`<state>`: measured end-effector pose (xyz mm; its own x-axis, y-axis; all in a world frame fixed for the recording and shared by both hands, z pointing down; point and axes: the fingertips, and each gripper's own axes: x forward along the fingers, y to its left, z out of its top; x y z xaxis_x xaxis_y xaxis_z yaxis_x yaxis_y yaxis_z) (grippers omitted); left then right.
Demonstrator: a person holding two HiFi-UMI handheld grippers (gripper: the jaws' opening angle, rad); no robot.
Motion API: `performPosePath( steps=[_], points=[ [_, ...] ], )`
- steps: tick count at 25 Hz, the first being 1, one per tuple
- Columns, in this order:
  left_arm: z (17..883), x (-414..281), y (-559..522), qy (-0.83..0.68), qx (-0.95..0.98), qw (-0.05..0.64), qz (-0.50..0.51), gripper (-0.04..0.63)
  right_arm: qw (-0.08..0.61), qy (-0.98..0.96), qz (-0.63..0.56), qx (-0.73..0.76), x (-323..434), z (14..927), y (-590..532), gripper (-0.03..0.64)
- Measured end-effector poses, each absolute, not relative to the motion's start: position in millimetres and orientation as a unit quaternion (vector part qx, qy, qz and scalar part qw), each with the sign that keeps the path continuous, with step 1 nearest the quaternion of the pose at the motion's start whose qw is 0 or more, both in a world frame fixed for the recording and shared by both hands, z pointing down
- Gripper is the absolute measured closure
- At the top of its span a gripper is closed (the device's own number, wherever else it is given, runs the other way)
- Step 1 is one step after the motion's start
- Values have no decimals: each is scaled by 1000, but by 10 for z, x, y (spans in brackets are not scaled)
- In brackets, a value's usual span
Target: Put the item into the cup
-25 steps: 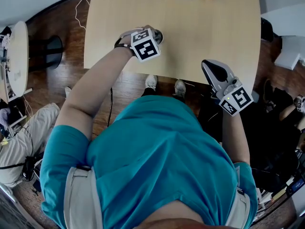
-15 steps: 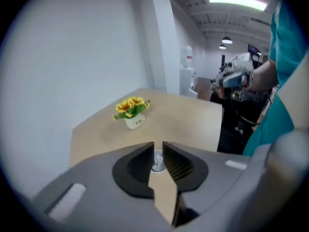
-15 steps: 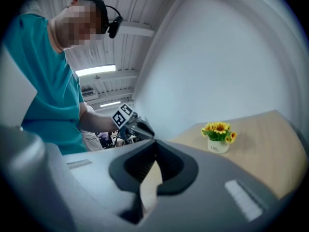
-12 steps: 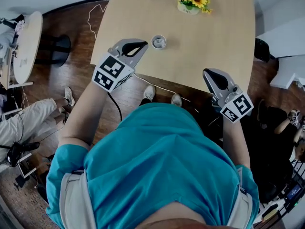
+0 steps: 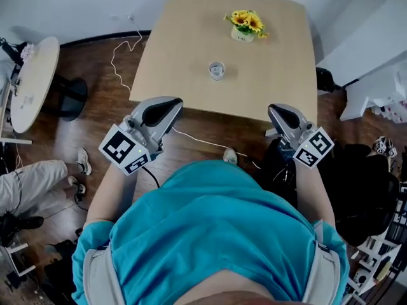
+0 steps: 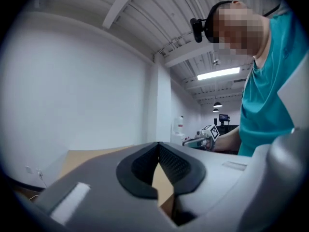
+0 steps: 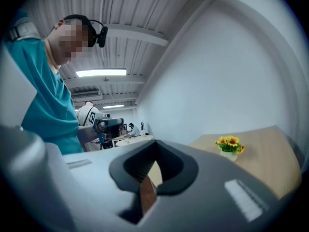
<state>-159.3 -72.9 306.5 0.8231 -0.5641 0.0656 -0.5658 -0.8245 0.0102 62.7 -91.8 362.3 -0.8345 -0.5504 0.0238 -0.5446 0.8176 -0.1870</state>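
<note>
Only the head view shows the cup.

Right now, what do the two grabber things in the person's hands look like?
The left gripper and right gripper are smooth grey shells with black ribbed pads inside. Each carries a white cube printed with black square markers. The person wears a teal short-sleeved shirt.

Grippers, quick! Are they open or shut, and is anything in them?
Left gripper: shut, holding nothing.
Right gripper: shut, holding nothing.
</note>
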Motion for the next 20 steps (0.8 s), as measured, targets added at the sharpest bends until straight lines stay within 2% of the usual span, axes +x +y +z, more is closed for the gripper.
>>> performPosePath(
  steps=[4, 9, 15, 20],
  points=[
    [3014, -1956, -138, -279, 960, -2, 19, 594, 15, 949, -65, -307, 350, 3345, -466, 617],
    [3100, -2139, 473, -292, 956, 31, 0, 594, 30, 950, -50, -307, 230, 3146, 226, 617],
    [3229, -1678, 1034, -332, 942, 35, -16, 594, 45, 951, -46, -303, 709, 3161, 892, 617],
    [3363, -1166, 1476, -353, 933, 67, -30, 594, 10, 959, -41, -281, 1069, 3393, 1533, 617]
  ],
)
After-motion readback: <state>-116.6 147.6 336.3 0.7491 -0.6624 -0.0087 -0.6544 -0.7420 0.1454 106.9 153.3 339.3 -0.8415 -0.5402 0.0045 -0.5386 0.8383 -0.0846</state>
